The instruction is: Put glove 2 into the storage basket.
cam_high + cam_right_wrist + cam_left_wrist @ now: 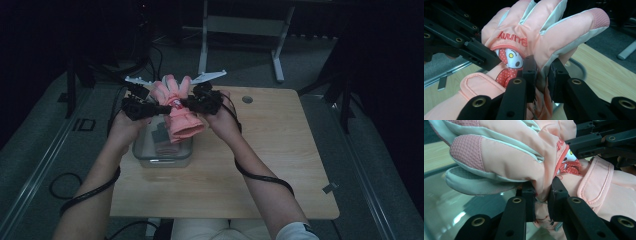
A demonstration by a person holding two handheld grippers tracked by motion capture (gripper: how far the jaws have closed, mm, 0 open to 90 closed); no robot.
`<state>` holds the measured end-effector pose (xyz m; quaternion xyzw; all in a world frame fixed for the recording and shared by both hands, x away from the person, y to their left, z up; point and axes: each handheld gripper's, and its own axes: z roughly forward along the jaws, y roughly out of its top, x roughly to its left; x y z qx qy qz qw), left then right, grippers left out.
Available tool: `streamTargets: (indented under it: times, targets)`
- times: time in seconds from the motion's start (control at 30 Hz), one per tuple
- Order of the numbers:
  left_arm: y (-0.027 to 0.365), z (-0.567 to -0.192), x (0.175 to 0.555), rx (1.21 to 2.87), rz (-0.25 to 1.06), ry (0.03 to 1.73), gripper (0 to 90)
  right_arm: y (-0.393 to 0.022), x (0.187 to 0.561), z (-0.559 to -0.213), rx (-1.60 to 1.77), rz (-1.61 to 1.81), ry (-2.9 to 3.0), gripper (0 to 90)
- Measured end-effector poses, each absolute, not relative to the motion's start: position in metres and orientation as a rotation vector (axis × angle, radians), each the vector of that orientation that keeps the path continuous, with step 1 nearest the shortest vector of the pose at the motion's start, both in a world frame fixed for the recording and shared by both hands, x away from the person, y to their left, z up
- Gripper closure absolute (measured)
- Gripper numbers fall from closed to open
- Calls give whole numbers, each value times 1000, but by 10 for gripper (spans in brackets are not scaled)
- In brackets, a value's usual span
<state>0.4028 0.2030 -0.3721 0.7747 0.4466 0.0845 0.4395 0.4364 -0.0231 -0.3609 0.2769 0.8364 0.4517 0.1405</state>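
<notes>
My glove is soft matt padded cloth, with rough waffle-textured patches on the fingertips. Under it sits a glossy clear glass container on a smooth pale wood-grain bench. My tools' jaws look like matt black plastic.

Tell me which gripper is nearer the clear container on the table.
Left. The left gripper holds the pink glove directly above the clear container; the right gripper grips the glove nearer the container's right edge.

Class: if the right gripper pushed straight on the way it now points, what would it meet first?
The pink glove, which the right gripper already pinches. Beyond that, probably the left gripper gripping the glove's opposite side, though depth is unclear.
</notes>
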Motion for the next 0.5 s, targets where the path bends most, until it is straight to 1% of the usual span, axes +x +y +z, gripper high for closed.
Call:
streamTargets:
  times: [0.23,0.37,0.43,0.47,0.5]
  targets:
    - [219,-391,404,1917,171,1144,772,-5,440,-376,802,1291,2454,775]
    - [225,-414,408,1926,140,1172,771,4,446,-402,852,1265,2502,775]
    - [227,-425,411,1933,125,1183,771,6,447,-407,854,1247,2512,775]
    - [228,-431,413,1936,114,1190,770,10,449,-418,869,1218,2525,775]
    - [229,-436,414,1944,101,1198,770,10,449,-418,869,1218,2525,775]
